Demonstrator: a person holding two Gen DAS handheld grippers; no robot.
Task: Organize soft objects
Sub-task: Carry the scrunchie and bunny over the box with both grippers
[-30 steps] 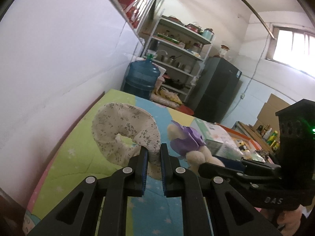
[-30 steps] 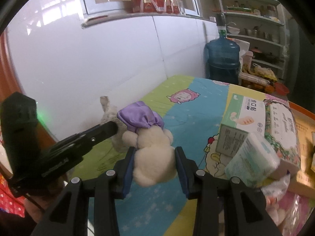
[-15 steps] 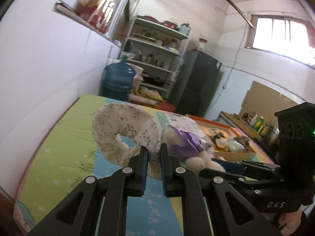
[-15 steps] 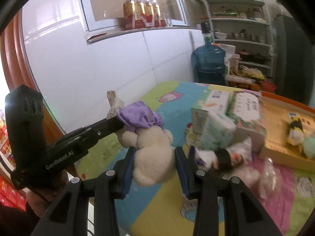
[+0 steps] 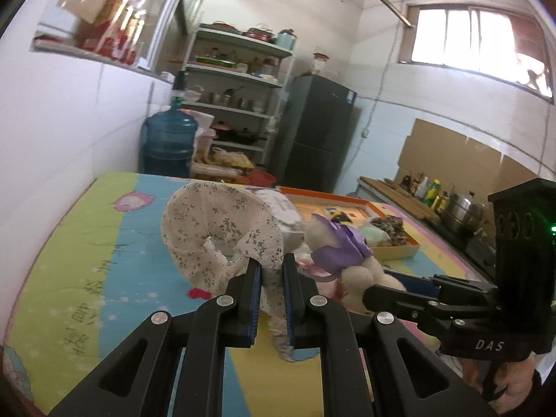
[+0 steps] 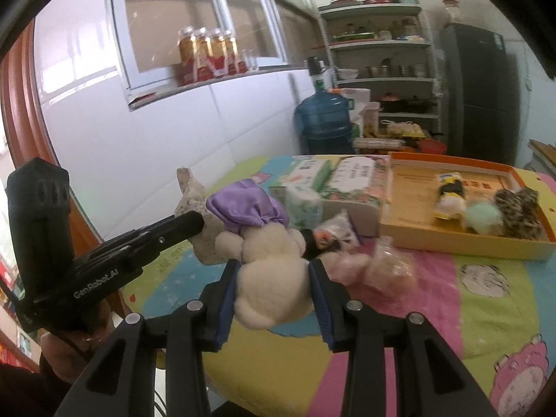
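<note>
My left gripper (image 5: 271,271) is shut on a white floral fabric piece (image 5: 222,229), a curled ring of cloth lifted above the colourful mat (image 5: 87,243). My right gripper (image 6: 274,271) is shut on a cream plush toy (image 6: 274,278) with a purple bow (image 6: 243,205), held above the mat (image 6: 469,295). The same plush toy (image 5: 361,271) shows just right of the floral piece in the left wrist view. In the right wrist view the left gripper's fingers (image 6: 173,226) reach in from the left, with the floral cloth (image 6: 194,205) behind them. An orange tray (image 6: 410,236) at right holds several soft toys.
Tissue boxes (image 6: 340,173) and wrapped packs (image 6: 305,205) lie on the mat left of the tray. A pink plush (image 6: 351,264) and a clear bag (image 6: 396,267) lie in front. A blue water jug (image 6: 323,121), shelves (image 6: 378,69) and a dark fridge (image 6: 483,87) stand behind. A white wall (image 5: 52,121) borders the left.
Both grippers swung to the right with their loads still held. The orange tray and fridge came into both views, and the white wall takes up less of each.
</note>
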